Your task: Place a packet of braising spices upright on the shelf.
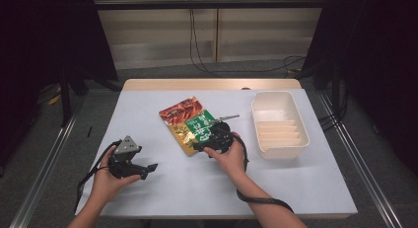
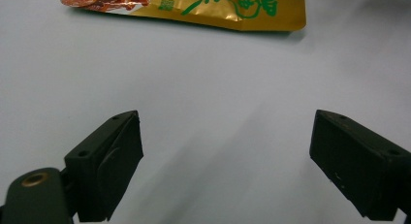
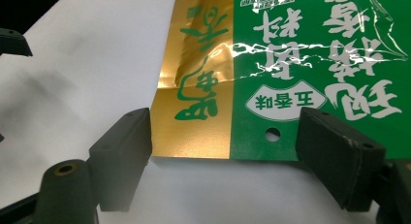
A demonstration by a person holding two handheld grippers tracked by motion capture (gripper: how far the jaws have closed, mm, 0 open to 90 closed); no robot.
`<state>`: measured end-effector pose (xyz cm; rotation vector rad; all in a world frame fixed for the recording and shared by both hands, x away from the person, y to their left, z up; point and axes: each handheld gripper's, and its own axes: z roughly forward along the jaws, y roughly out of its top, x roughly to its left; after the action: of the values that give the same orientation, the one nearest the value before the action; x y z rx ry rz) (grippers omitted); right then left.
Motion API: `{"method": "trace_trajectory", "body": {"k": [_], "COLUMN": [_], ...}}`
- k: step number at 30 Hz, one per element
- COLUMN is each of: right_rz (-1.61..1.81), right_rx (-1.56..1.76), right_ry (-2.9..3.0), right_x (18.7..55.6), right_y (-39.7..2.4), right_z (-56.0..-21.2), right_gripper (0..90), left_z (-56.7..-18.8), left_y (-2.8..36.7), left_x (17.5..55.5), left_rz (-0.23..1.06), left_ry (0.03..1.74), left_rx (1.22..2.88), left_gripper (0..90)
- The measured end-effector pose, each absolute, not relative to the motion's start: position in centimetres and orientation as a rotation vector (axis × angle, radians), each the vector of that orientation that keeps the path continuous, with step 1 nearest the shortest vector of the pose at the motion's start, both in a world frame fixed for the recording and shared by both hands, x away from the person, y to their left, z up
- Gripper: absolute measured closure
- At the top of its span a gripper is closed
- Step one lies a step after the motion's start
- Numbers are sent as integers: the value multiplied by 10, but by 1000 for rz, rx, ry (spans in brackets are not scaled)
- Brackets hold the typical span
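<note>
Foil packet: gold, green and red snack packet [image 1: 188, 123] lies flat on the counter [image 1: 162, 188], mid-counter, its near short edge toward the person.
Left gripper [image 1: 129, 161]: rests low on the near left of the counter, well apart from the packet; fingers [image 2: 109, 161] stand wide open over bare white surface, nothing between them.
Right gripper [image 1: 215, 136]: set at the packet's near edge; fingers [image 3: 127, 151] spread wide, one just off the gold corner, the other over the green part by the punched hole. Pads not yet pressing on the foil.
Step in hand: judged as the approach to grasp the packet by its near edge.
Next move: probably slide a finger under the edge, since the packet lies flat, then close; a thin foil lip may slip or crumple.
Edges: packet's left gold corner is free; near edge lies flush with the counter.
Open room: bare counter left and in front of the packet.
Far side: white tray [image 1: 279, 125] with ribbed floor stands right of the packet, near but apart; likely destination.
</note>
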<state>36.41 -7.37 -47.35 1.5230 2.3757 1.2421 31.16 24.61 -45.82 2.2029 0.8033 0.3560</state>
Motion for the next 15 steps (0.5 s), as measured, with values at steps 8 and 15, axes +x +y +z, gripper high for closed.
{"method": "trace_trajectory", "body": {"k": [8, 15], "right_rz": [1238, 1223], "right_rx": [1544, 1563], "right_ry": [2361, 2351], "right_x": [370, 363], "right_y": [-74, -83], "right_z": [-471, -472], "right_gripper": [234, 234], "left_z": [-459, -456], "left_y": [245, 247], "left_x": [311, 311], "left_rz": [373, 375], "left_ry": [800, 802], "left_rx": [2196, 2225], "left_gripper": [116, 116]}}
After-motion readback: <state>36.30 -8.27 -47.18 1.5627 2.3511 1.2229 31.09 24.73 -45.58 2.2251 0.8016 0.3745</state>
